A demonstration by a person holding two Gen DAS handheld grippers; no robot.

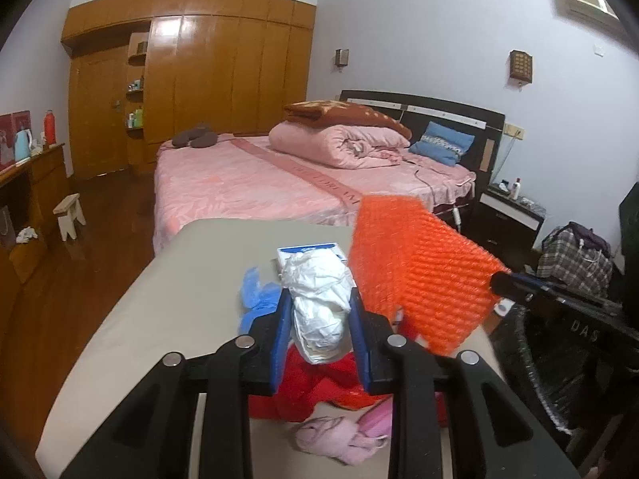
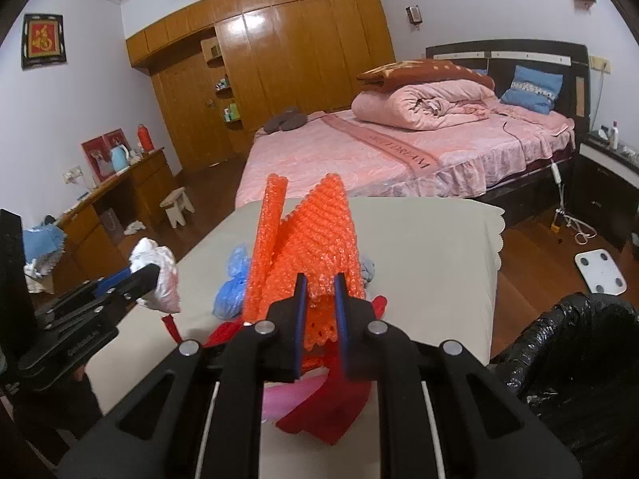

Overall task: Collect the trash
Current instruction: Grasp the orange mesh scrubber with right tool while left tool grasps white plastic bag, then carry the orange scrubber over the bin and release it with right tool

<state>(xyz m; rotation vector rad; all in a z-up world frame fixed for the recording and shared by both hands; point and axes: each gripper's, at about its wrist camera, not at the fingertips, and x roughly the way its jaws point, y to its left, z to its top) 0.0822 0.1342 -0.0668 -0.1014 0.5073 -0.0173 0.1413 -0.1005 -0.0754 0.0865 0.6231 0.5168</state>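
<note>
Bedroom, beige bench [image 1: 167, 279] just before pink bed [image 1: 247, 183]. Left gripper [image 1: 319, 319] clamped on crumpled white paper wad [image 1: 319, 303]; right gripper [image 2: 319, 295] closed tight on orange mesh sheet [image 2: 315, 239], both above bench.

Orange sheet [image 2: 315, 239]: bubbly, knobbed plastic, glossy. White wad [image 1: 319, 303]: crumpled, matt, paper-like. Red scrap [image 2: 327, 407]: smooth, matt. Table cover [image 2: 431, 247]: plain beige cloth, matt. Bin liner [image 2: 567, 343]: black crinkled film, shiny. Wardrobe [image 2: 303, 48]: varnished wood, glossy
</note>
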